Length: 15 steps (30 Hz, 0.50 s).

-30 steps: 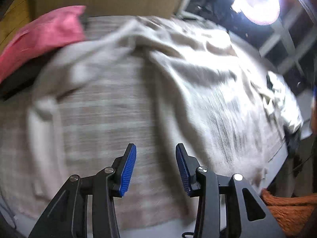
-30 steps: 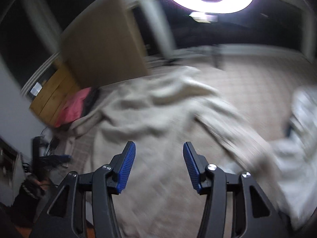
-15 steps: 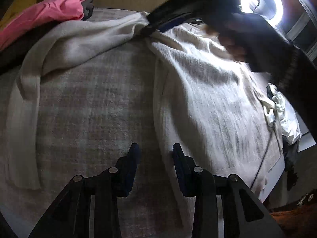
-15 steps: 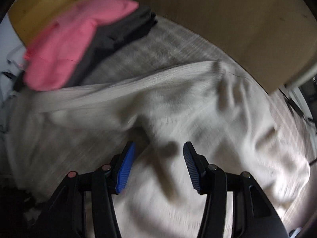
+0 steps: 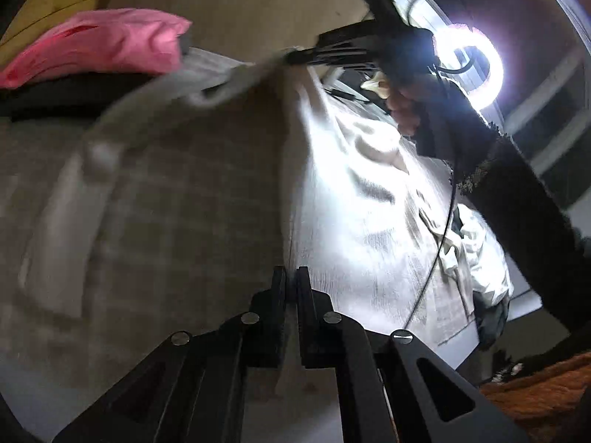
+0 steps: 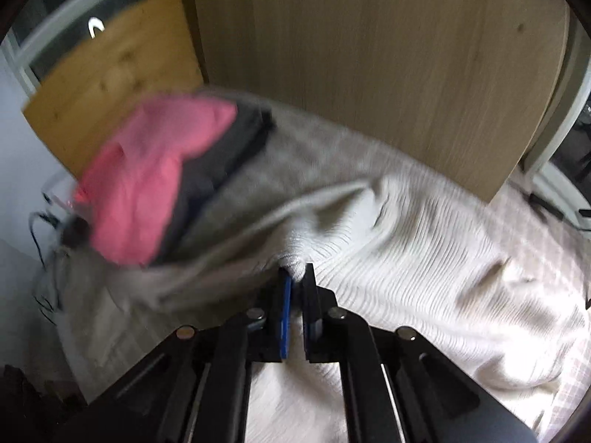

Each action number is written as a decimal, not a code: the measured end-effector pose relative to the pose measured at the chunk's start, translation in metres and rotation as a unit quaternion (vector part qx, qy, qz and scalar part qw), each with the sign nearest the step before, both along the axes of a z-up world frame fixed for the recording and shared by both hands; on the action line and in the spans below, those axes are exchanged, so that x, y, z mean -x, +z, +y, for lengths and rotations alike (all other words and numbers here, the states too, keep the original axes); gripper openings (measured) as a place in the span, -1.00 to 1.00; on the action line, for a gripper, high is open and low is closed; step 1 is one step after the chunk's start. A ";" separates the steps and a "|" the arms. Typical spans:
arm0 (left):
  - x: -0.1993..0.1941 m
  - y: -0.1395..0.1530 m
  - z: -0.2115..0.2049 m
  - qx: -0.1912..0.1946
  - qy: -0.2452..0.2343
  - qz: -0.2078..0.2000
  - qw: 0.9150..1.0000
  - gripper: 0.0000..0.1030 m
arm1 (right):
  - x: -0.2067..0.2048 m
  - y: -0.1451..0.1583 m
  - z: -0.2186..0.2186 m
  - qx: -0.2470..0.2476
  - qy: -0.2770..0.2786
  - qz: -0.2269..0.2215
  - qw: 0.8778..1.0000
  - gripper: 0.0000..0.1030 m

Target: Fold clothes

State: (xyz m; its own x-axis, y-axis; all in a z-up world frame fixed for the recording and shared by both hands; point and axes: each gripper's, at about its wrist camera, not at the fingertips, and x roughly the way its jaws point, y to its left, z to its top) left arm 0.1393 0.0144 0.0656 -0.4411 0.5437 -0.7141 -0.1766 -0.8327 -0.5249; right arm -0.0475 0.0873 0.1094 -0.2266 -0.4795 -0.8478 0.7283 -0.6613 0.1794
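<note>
Cream knit sweater (image 5: 362, 199) looks soft, limp, stretchy and fairly light; best taken by edges or the shoulder seam. Left tongs (image 5: 291, 284) clenched on its side edge, body spreading ahead and right. Right tongs (image 6: 295, 280) clenched on a shoulder bunch, sleeve trailing left toward the pink pile (image 6: 155, 177).

A bedroom at home — checked bedspread (image 5: 155, 199), wooden headboard (image 6: 369, 59) behind it, folded pink garment (image 6: 147, 181) beside the headboard.
</note>
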 end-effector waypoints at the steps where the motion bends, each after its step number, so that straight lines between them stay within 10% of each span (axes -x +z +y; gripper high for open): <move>1: -0.002 -0.001 -0.005 -0.002 0.008 -0.005 1.000 -0.92 | 0.005 0.001 0.000 0.012 -0.008 -0.007 1.000 -0.91; 5: 0.004 -0.027 -0.004 0.038 0.030 -0.047 0.998 -0.92 | 0.023 -0.027 -0.024 0.024 -0.041 -0.039 0.998 -0.91; 10: 0.010 -0.044 -0.006 0.071 0.044 -0.081 0.993 -1.00 | 0.018 -0.074 -0.060 -0.074 -0.006 -0.053 0.996 -0.78; 15: 0.007 -0.021 0.004 0.084 0.032 -0.051 0.995 -1.00 | 0.012 -0.041 0.040 -0.073 -0.033 -0.036 0.996 -0.30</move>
